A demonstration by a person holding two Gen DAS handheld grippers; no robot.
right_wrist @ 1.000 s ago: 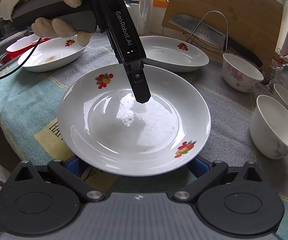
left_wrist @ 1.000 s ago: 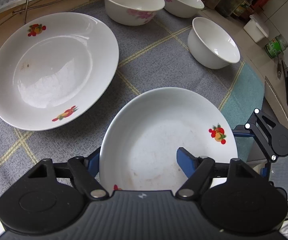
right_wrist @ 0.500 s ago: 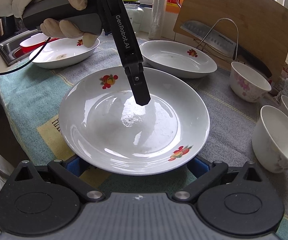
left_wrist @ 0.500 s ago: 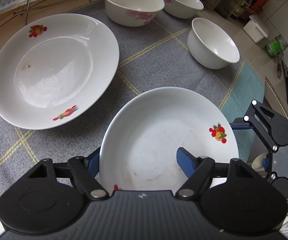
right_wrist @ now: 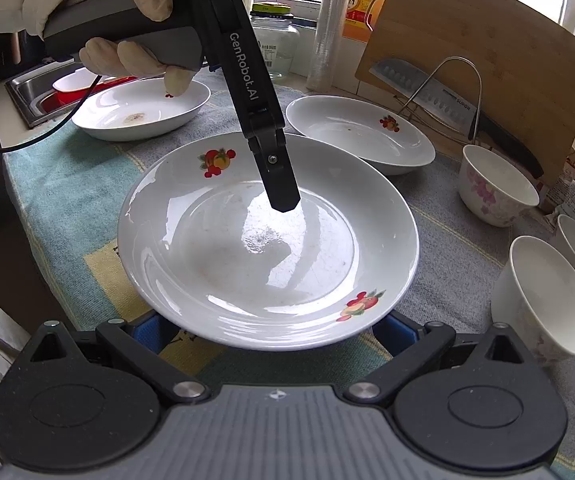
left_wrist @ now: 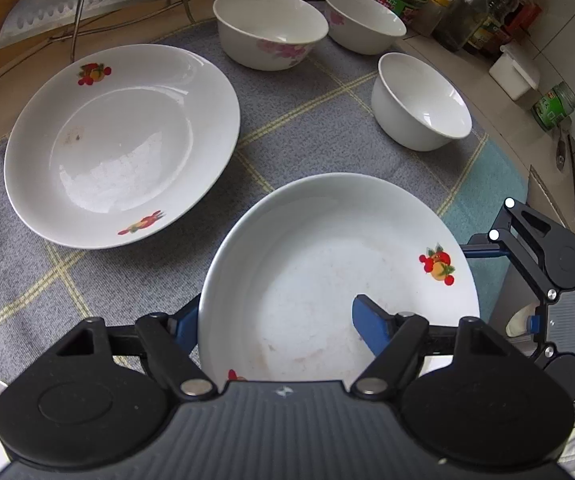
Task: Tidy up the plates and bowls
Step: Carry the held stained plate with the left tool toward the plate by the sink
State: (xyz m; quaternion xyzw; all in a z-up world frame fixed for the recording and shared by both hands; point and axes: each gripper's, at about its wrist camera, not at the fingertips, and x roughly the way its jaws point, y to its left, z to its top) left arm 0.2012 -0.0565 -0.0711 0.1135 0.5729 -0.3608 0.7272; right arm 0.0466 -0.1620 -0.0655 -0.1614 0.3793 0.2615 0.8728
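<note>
Your left gripper pinches the rim of the white, shallow ceramic plate with red fruit prints: one blue finger lies inside the dish, the other sits outside under the rim. In the right wrist view that plate sits in the middle of the grey checked cloth on the counter, with the black finger of the left gripper reaching down into it. Whether the plate is lifted off the cloth or resting on it, you cannot tell.

Your right gripper has its blue fingers spread wide, one showing past each side of the plate's near edge and below the rim; no contact with the plate is visible.

A gloved hand grips the handle of the left gripper, above a third plate near the steel sink.

A second fruit-printed plate lies on the cloth, just beside the pinched one. Beyond it stand three white bowls: a pink-flowered one, another behind it, and a plain one nearer you.

A cleaver rests in a wire rack against the wooden cutting board.
</note>
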